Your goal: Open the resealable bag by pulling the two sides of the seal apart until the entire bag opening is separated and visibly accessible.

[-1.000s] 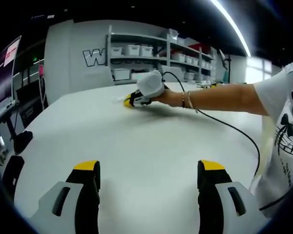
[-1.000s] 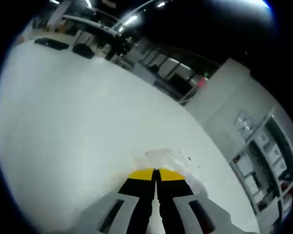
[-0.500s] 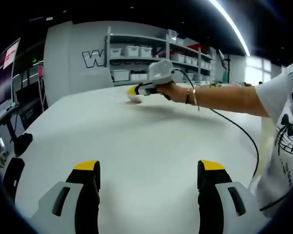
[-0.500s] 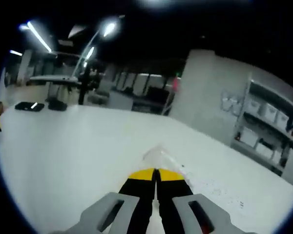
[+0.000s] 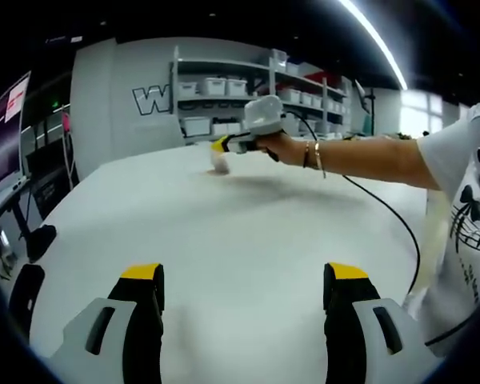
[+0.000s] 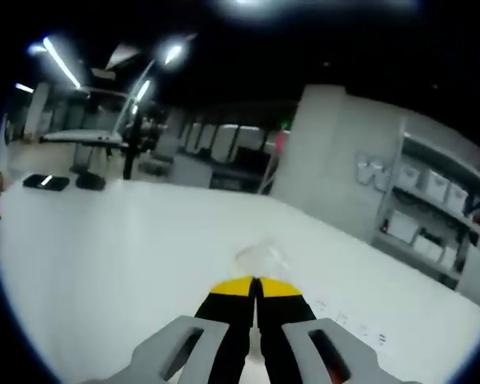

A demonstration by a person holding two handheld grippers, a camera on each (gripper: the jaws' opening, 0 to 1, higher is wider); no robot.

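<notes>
A: Where does the resealable bag (image 6: 260, 258) sit at this moment?

B: It hangs clear and crumpled from the tips of the right gripper (image 6: 256, 286), whose yellow-tipped jaws are pressed together on one edge of it; in the left gripper view the same bag (image 5: 221, 159) shows as a small pale lump under that gripper (image 5: 221, 146), held just above the white table (image 5: 248, 232) at its far side, in front of the shelves (image 5: 248, 88).

A: And the left gripper (image 5: 244, 276)?

B: Its jaws stand wide apart and hold nothing; it hovers low over the near part of the table, well apart from the bag.

A: So what would the step in hand ask of the person?

B: Judging from that, the left gripper has to be brought across to the bag and closed on the opposite lip of the seal, close beside the right one's grip; a bite on only one layer of film matters, since catching both would keep the seal shut; then a pull straight apart, working along the seal.

A: How is the arm posed?

B: The person's right arm (image 5: 368, 156) is stretched out nearly straight across the table, wrist level, a bracelet on it and a black cable (image 5: 384, 212) trailing back toward the body; the gripper points away and slightly down.
</notes>
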